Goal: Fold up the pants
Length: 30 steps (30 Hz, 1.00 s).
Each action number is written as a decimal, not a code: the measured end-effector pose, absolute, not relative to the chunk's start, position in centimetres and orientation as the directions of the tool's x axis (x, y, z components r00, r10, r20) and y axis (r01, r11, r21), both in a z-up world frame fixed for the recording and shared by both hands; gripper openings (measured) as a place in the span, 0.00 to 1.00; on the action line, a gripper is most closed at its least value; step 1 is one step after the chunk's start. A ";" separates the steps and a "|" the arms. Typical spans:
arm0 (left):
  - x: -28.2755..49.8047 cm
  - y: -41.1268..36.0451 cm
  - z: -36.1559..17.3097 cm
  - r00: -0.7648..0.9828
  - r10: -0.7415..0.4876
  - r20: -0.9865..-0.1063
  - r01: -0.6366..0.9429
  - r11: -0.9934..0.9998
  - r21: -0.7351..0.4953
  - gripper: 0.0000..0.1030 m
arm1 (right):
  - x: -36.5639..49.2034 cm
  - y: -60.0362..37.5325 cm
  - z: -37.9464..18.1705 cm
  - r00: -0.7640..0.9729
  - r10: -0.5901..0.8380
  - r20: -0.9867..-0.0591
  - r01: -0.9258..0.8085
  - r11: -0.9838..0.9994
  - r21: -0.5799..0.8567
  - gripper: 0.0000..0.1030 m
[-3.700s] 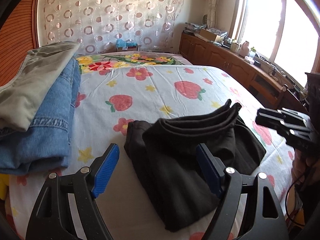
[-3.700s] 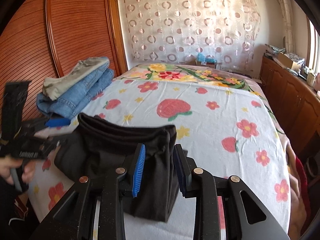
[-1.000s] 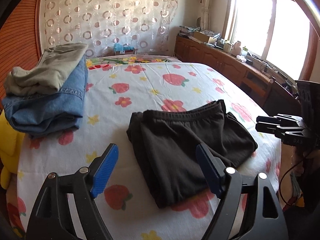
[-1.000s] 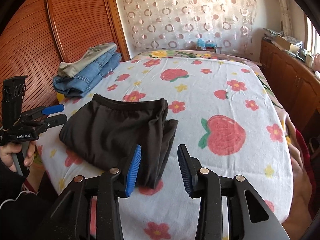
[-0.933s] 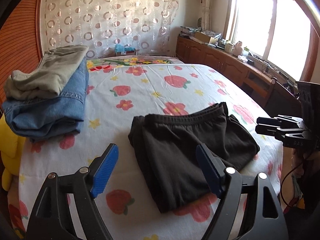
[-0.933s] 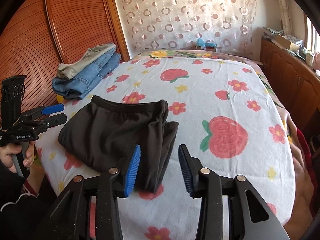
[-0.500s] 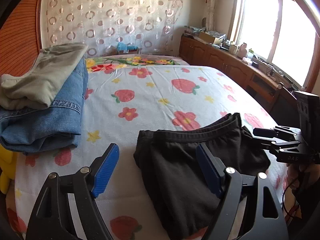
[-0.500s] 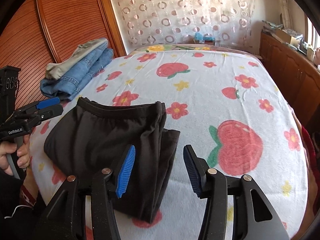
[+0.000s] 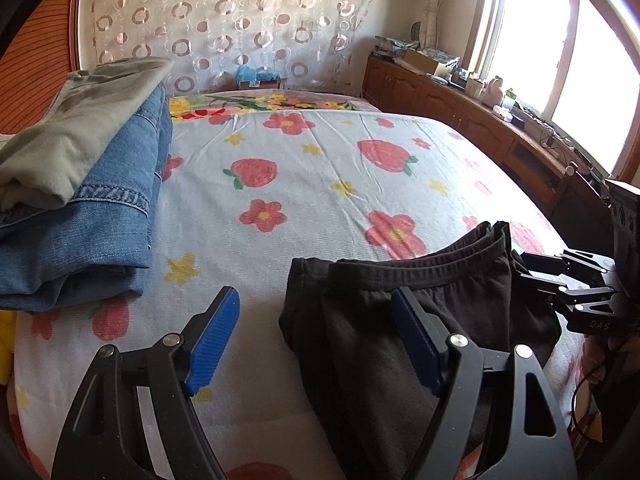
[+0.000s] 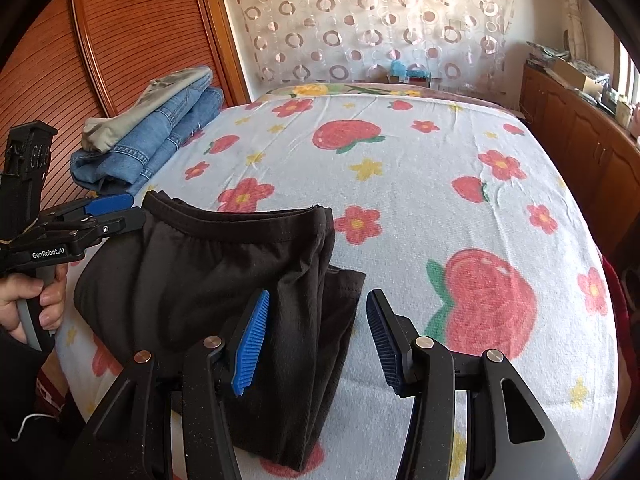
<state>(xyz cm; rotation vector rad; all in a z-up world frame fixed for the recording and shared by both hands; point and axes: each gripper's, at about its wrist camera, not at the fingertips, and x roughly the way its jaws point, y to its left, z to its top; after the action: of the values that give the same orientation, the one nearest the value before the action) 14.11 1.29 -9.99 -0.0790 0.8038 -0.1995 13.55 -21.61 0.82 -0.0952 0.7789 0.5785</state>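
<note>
The black pants (image 9: 420,312) lie folded into a compact bundle on the flowered bed sheet (image 9: 304,184), waistband toward the far side. They also show in the right wrist view (image 10: 224,280). My left gripper (image 9: 316,336) is open and empty, low over the pants' left edge. It shows at the left of the right wrist view (image 10: 108,212). My right gripper (image 10: 316,336) is open and empty over the pants' right edge. It shows at the right of the left wrist view (image 9: 560,280).
A stack of folded blue jeans (image 9: 92,216) with grey-green pants (image 9: 76,128) on top sits at the bed's left side by the wooden wardrobe (image 10: 120,48). Wooden cabinets (image 9: 480,128) run under the window on the right. A patterned curtain (image 9: 224,28) hangs behind the bed.
Both grippers have come down and forward, closer to the pants. The right gripper's jaws have opened wider. The pants stay folded in place.
</note>
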 end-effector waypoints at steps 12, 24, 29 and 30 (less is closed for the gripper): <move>14.9 1.3 -10.8 0.632 -0.256 -0.731 0.181 0.966 -0.182 0.50 | 13.8 -20.8 0.4 0.572 0.436 -0.695 -0.528 0.844 0.095 0.50; 14.9 1.2 -10.9 0.629 -0.245 -0.737 0.179 0.969 -0.170 0.50 | 14.1 -20.8 0.4 0.568 0.438 -0.697 -0.531 0.842 0.097 0.38; 15.0 1.3 -11.0 0.629 -0.248 -0.737 0.178 0.969 -0.173 0.50 | 14.3 -20.4 0.4 0.559 0.445 -0.699 -0.541 0.835 0.099 0.31; 15.0 1.3 -11.0 0.628 -0.248 -0.737 0.179 0.969 -0.173 0.50 | 14.3 -20.4 0.4 0.558 0.449 -0.698 -0.544 0.833 0.101 0.27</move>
<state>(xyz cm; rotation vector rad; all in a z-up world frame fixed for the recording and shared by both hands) 14.99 1.30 -10.97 -0.0862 0.8573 -0.2445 14.31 -20.36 0.41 -0.1315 0.7846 0.5873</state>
